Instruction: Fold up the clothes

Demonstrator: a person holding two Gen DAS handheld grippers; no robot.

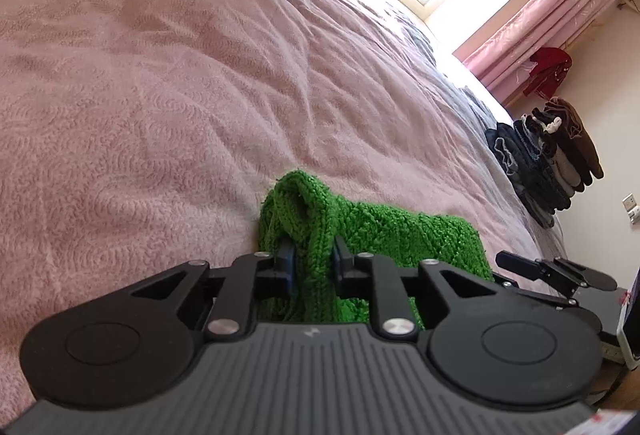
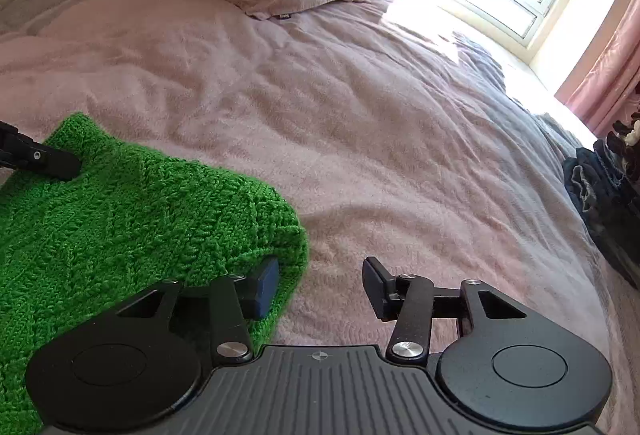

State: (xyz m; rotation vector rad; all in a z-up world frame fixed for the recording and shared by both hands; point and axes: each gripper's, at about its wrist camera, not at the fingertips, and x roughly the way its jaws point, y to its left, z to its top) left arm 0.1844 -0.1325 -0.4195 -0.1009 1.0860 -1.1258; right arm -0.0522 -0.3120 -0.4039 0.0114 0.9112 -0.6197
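A thick green knitted sweater (image 2: 132, 219) is lying on the pink fleecy bedspread (image 2: 360, 115). A bunched ridge of it is clamped by the left gripper (image 1: 314, 261). The right gripper (image 2: 320, 285) is held apart, one pad against the sweater's corner, nothing gripped. For a clean fold, that corner should probably be pinched through both layers and both edges carried over level, since the loose, stretchy knit would likely sag.
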